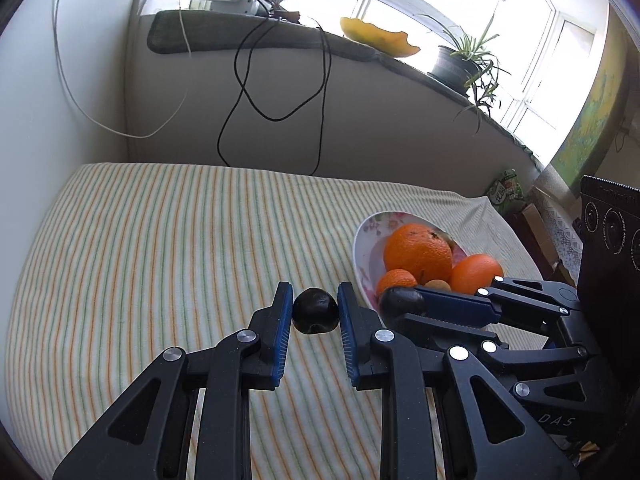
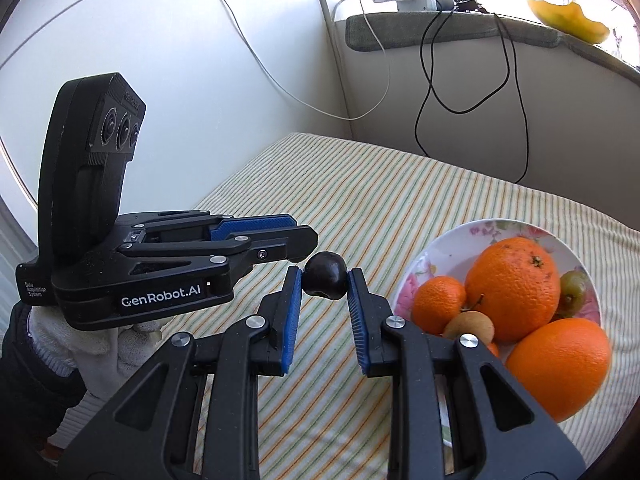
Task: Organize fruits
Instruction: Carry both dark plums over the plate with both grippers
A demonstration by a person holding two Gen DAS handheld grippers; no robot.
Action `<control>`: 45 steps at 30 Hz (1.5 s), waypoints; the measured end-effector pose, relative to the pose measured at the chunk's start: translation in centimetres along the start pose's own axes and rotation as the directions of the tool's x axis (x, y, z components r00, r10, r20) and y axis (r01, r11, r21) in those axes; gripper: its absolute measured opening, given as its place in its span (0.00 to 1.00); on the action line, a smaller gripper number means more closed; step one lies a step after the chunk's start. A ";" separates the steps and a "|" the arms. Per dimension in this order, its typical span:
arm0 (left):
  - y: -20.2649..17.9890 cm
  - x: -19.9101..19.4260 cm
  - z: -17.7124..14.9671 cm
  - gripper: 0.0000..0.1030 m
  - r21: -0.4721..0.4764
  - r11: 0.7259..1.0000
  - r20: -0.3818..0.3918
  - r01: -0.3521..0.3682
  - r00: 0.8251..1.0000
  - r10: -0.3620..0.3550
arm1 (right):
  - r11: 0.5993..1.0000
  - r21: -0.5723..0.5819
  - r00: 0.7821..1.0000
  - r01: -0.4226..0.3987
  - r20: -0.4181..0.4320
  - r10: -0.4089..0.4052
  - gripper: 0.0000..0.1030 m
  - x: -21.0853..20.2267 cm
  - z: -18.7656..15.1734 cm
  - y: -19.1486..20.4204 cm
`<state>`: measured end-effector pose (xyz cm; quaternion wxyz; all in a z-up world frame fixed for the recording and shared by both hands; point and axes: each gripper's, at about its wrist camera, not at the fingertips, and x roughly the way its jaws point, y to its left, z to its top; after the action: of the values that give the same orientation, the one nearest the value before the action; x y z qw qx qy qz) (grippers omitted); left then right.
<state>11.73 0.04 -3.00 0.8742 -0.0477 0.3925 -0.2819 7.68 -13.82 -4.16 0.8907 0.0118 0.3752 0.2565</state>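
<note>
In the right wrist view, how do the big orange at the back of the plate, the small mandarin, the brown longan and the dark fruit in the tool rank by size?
1. Big orange.
2. Small mandarin.
3. Brown longan and dark fruit look about alike; the longan is partly hidden, so I won't rank them.

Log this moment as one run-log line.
left gripper: shut on dark fruit | right gripper: shut on second dark fruit | plate: oranges, small fruits

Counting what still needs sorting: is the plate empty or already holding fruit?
Holding fruit: the plate carries oranges and smaller fruits.
</note>
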 end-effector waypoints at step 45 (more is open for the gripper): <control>-5.3 5.7 3.9 0.20 0.044 0.997 -0.022 0.069 0.997 -0.068 | 0.981 0.161 0.994 0.104 -0.004 -0.105 0.24 -2.9 1.8 -15.7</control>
<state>15.17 -7.94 -2.51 0.8607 -0.0386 0.3933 -0.3210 14.19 -28.45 -4.34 0.8998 0.0644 0.3929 0.1783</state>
